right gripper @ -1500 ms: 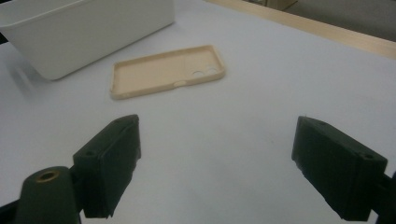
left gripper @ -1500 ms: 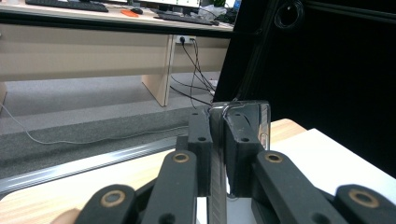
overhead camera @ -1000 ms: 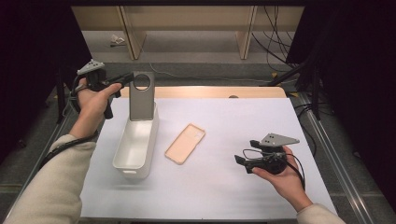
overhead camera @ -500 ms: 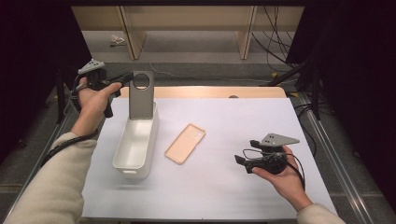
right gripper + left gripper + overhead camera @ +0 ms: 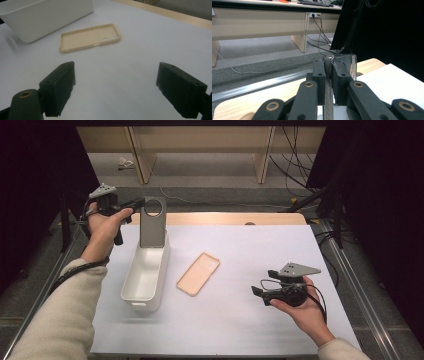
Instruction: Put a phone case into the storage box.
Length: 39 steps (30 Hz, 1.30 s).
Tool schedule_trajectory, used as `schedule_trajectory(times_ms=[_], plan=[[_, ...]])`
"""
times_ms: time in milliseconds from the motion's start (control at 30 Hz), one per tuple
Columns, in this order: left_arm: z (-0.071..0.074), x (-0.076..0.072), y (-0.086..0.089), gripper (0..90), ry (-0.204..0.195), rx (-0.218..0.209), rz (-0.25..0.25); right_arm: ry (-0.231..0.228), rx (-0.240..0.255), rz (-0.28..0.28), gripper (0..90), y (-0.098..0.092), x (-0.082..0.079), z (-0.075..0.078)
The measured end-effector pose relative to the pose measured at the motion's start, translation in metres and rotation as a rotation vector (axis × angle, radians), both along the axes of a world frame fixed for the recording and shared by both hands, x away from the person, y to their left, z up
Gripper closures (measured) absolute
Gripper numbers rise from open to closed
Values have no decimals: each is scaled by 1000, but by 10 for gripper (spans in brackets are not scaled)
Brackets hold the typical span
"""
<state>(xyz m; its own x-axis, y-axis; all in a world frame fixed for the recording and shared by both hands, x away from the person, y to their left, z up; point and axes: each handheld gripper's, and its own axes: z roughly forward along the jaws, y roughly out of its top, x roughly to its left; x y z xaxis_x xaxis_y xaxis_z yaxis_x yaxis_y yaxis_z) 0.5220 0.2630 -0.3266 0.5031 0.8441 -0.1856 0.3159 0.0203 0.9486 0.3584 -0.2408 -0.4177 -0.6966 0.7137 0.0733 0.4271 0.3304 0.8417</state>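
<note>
Grey phone case (image 5: 152, 222): it stands upright at the far end of the white bin (image 5: 146, 275), its lower edge inside the bin, its round camera hole at the top; the left gripper holds it by its left edge.
Tabletop (image 5: 240, 265): a white sheet covers it, and a strip of light wood shows along the far edge.
Room: grey floor behind the tabletop, pale wooden furniture legs, some cables on the floor, dark panels at both sides.
White bin: long and narrow, it lies on the left part of the tabletop, with its length running away from the person.
Beige phone case (image 5: 198, 273): it lies flat on the sheet, inner side up, just to the right of the bin and apart from it; in the right gripper view (image 5: 89, 38) it is in front of the jaws, with the bin's wall beyond it.
In the way: the beige case lies between the bin and the right gripper; the sheet around the right gripper is bare.
Left gripper (image 5: 136, 204): the jaws are closed on the thin edge of the grey case; in the left gripper view (image 5: 329, 80) the case sits pressed between the two pads.
Right gripper (image 5: 258, 294): it is held low over the right part of the sheet and points toward the beige case; the jaws stand wide apart and grip nothing.
</note>
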Motion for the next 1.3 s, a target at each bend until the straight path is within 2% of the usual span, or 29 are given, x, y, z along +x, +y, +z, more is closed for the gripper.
schedule_trajectory(times_ms=[1300], plan=[[-17,15,5,821,31,12,22,-4,4,-1,166,-1,0,1]])
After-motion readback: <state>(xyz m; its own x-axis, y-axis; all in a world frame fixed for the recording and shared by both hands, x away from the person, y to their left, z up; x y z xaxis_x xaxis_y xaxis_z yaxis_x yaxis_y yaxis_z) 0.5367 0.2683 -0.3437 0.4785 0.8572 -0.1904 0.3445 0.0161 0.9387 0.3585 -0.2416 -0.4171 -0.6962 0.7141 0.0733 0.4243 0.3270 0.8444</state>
